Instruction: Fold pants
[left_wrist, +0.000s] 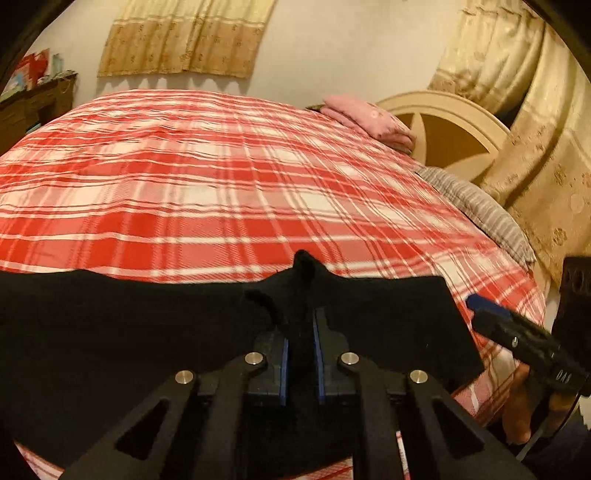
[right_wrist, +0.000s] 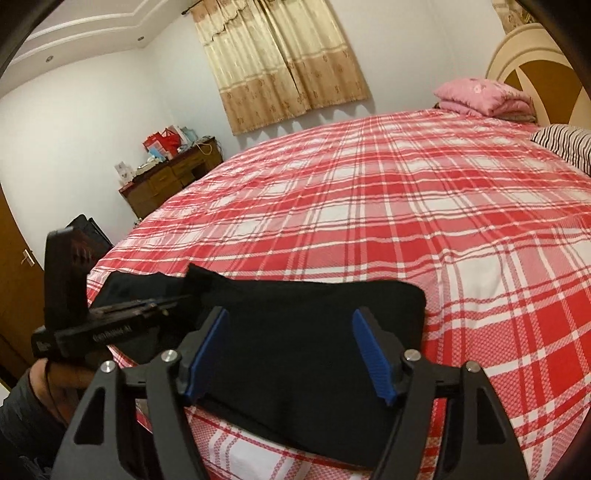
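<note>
The black pants (left_wrist: 129, 325) lie folded into a flat bundle near the front edge of the bed, also in the right wrist view (right_wrist: 295, 332). My left gripper (left_wrist: 302, 325) is shut on a pinched-up ridge of the pants fabric at their far edge. It shows from the side at the left of the right wrist view (right_wrist: 177, 301). My right gripper (right_wrist: 290, 325) is open and empty, its blue pads (right_wrist: 369, 347) spread wide just above the right part of the pants. Its finger shows at the right of the left wrist view (left_wrist: 480, 306).
The bed carries a red and white plaid cover (right_wrist: 406, 206). A folded pink blanket (right_wrist: 487, 96) and a striped pillow (right_wrist: 565, 144) lie near the headboard (left_wrist: 447, 129). A wooden dresser (right_wrist: 170, 181) stands beyond the bed's far left side. Curtains (right_wrist: 280, 62) hang on the wall.
</note>
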